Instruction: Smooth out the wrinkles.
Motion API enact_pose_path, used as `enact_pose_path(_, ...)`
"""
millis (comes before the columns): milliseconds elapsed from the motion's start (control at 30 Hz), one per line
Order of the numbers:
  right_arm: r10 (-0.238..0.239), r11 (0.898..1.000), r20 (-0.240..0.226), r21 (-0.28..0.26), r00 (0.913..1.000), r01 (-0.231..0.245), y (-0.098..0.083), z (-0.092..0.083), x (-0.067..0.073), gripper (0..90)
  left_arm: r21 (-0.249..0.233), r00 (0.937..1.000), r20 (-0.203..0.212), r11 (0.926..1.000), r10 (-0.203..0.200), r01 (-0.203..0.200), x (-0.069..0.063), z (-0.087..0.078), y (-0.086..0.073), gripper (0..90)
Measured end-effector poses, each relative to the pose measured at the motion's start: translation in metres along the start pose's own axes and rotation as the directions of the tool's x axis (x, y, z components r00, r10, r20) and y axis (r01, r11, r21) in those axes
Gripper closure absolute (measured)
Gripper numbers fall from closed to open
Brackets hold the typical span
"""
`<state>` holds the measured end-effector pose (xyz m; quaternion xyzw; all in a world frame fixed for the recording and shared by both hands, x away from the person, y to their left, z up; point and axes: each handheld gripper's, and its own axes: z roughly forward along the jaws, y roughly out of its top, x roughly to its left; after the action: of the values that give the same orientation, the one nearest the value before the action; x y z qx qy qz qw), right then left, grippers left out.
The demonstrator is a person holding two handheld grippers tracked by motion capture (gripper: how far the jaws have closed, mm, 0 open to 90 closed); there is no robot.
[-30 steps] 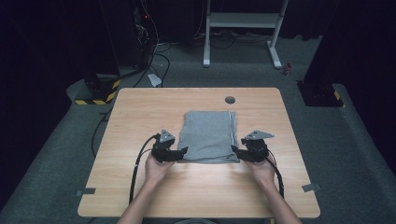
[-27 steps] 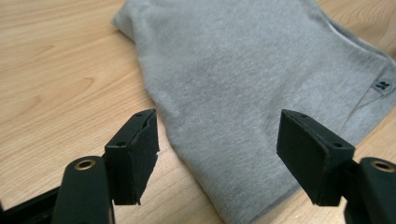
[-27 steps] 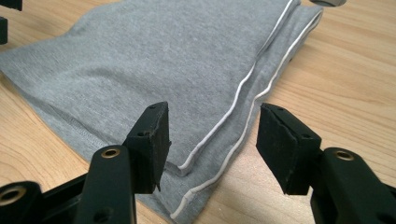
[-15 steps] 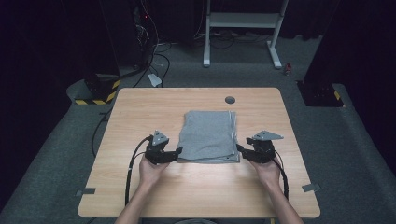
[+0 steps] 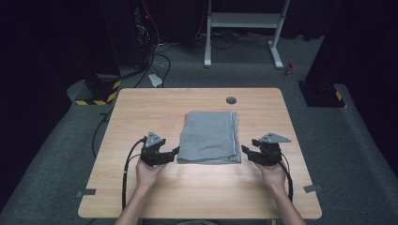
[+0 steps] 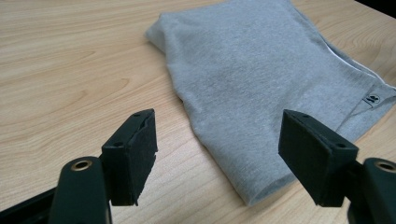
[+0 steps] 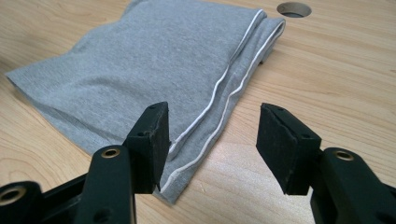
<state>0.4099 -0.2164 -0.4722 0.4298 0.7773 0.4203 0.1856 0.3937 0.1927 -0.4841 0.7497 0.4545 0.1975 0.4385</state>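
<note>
A folded grey garment with white piping along its right edge lies flat at the middle of the wooden table. My left gripper stands open just off its near left corner, not touching it. In the left gripper view the garment lies beyond the left gripper, whose jaws are wide apart. My right gripper is open beside the near right corner. In the right gripper view the piped edge runs up between the spread jaws of the right gripper, which hold nothing.
A round cable hole sits in the table behind the garment. Cables trail from both grippers toward the table's near edge. Beyond the table are a white metal frame, floor cables and a yellow-black striped block.
Both grippers have drawn outward and slightly toward the person, away from the garment's near corners. The garment has not moved.
</note>
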Motion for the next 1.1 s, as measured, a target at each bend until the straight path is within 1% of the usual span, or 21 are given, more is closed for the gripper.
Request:
enact_pose_path(33, -0.007, 1.000, -0.001, -0.006, 1.0000, 0.007, 0.000, -0.001, -0.001, 44.0, -0.004, 1.0000, -0.003, 1.0000, -0.002, 0.002, 0.001, -0.001, -0.001, 28.2)
enact_pose_path(200, 0.011, 1.000, 0.001, -0.011, 0.9999, -0.011, -0.002, -0.005, -0.001, 44.0, -0.003, 0.9999, -0.005, 0.9999, -0.014, 0.014, 0.004, -0.004, -0.003, 28.2)
enact_pose_path(233, 0.005, 1.000, 0.001, -0.015, 1.0000, -0.005, -0.002, -0.005, -0.002, 44.0, -0.003, 0.9999, -0.007, 0.9999, -0.010, 0.010, 0.005, -0.005, -0.004, 28.2)
enact_pose_path(267, 0.012, 1.000, 0.000, -0.015, 0.9999, -0.012, -0.003, -0.006, -0.002, 44.0, -0.005, 0.9999, -0.010, 1.0000, -0.006, 0.006, 0.005, -0.006, -0.005, 28.1)
enact_pose_path(300, 0.007, 1.000, 0.001, -0.018, 1.0000, -0.007, -0.004, -0.007, -0.003, 44.0, -0.007, 0.9999, -0.012, 0.9999, -0.011, 0.011, 0.005, -0.007, -0.006, 28.1)
enact_pose_path(333, 0.015, 1.000, 0.002, -0.017, 0.9999, -0.015, -0.004, -0.008, -0.003, 44.0, -0.008, 0.9999, -0.009, 0.9999, -0.013, 0.013, 0.006, -0.008, -0.006, 28.2)
enact_pose_path(367, 0.006, 1.000, 0.003, -0.022, 1.0000, -0.006, -0.005, -0.009, -0.004, 44.0, -0.007, 0.9999, -0.012, 0.9999, -0.011, 0.011, 0.006, -0.009, -0.007, 28.1)
enact_pose_path(400, 0.012, 1.000, 0.002, -0.024, 0.9999, -0.012, -0.006, -0.010, -0.004, 44.0, -0.010, 0.9997, -0.011, 0.9997, -0.021, 0.021, 0.006, -0.010, -0.008, 28.0)
enact_pose_path(467, 0.024, 0.999, 0.002, -0.032, 0.9997, -0.023, -0.008, -0.012, -0.005, 44.2, -0.010, 0.9997, -0.018, 0.9998, -0.018, 0.018, 0.008, -0.012, -0.009, 27.7)
enact_pose_path(500, 0.020, 0.999, 0.006, -0.038, 0.9998, -0.020, -0.009, -0.013, -0.005, 44.2, -0.015, 0.9996, -0.021, 0.9997, -0.019, 0.019, 0.009, -0.014, -0.010, 27.7)
enact_pose_path(633, 0.027, 0.999, 0.010, -0.034, 0.9996, -0.027, -0.013, -0.017, -0.007, 44.2, -0.017, 0.9991, -0.024, 0.9993, -0.034, 0.033, 0.010, -0.017, -0.013, 27.4)
enact_pose_path(733, 0.032, 0.999, 0.014, -0.038, 0.9994, -0.032, -0.016, -0.019, -0.009, 44.2, -0.019, 0.9991, -0.028, 0.9993, -0.032, 0.031, 0.011, -0.019, -0.016, 27.3)
enact_pose_path(800, 0.034, 0.999, 0.016, -0.036, 0.9993, -0.034, -0.018, -0.021, -0.010, 44.2, -0.019, 0.9988, -0.030, 0.9991, -0.039, 0.038, 0.012, -0.020, -0.018, 27.3)
enact_pose_path(867, 0.038, 0.999, 0.017, -0.035, 0.9991, -0.038, -0.020, -0.022, -0.010, 44.2, -0.011, 0.9986, -0.035, 0.9991, -0.041, 0.040, 0.012, -0.020, -0.020, 27.0)
enact_pose_path(900, 0.041, 0.999, 0.018, -0.036, 0.9990, -0.041, -0.021, -0.023, -0.011, 44.2, -0.007, 0.9987, -0.041, 0.9995, -0.030, 0.030, 0.012, -0.020, -0.021, 26.8)
enact_pose_path(967, 0.045, 0.998, 0.019, -0.039, 0.9988, -0.045, -0.024, -0.025, -0.012, 44.2, -0.006, 0.9986, -0.044, 0.9996, -0.028, 0.027, 0.012, -0.021, -0.023, 26.7)
enact_pose_path(1100, 0.055, 0.998, 0.026, -0.040, 0.9982, -0.054, -0.029, -0.028, -0.014, 44.2, -0.005, 0.9983, -0.046, 0.9994, -0.035, 0.035, 0.012, -0.021, -0.027, 26.7)
